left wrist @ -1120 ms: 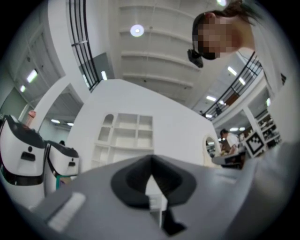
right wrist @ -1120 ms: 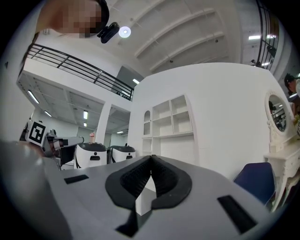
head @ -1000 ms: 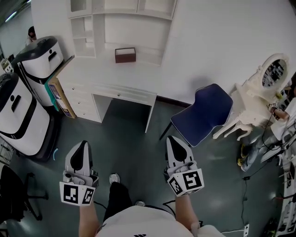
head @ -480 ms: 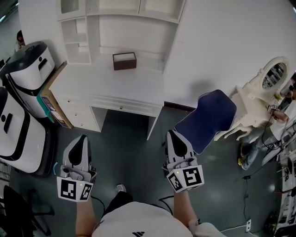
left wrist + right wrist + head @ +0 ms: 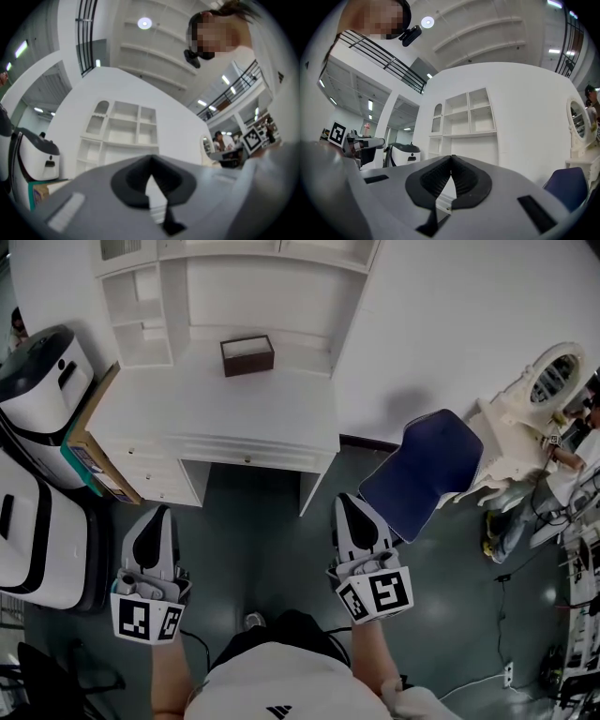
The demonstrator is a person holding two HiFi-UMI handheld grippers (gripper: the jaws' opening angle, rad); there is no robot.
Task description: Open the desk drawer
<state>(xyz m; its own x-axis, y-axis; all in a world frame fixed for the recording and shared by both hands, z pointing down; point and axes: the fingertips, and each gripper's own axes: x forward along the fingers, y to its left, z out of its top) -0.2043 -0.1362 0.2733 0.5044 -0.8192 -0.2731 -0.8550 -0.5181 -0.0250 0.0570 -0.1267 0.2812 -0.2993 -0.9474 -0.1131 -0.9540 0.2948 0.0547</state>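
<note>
Head view: the white desk stands against the wall ahead of me. Its drawer, with a small knob, sits closed under the front edge of the desk top. My left gripper and right gripper both point toward the desk, well short of it. In the two gripper views, each pair of jaws meets at the tips with nothing between them. A brown box rests on the desk, and a blue chair stands just right of the desk.
</note>
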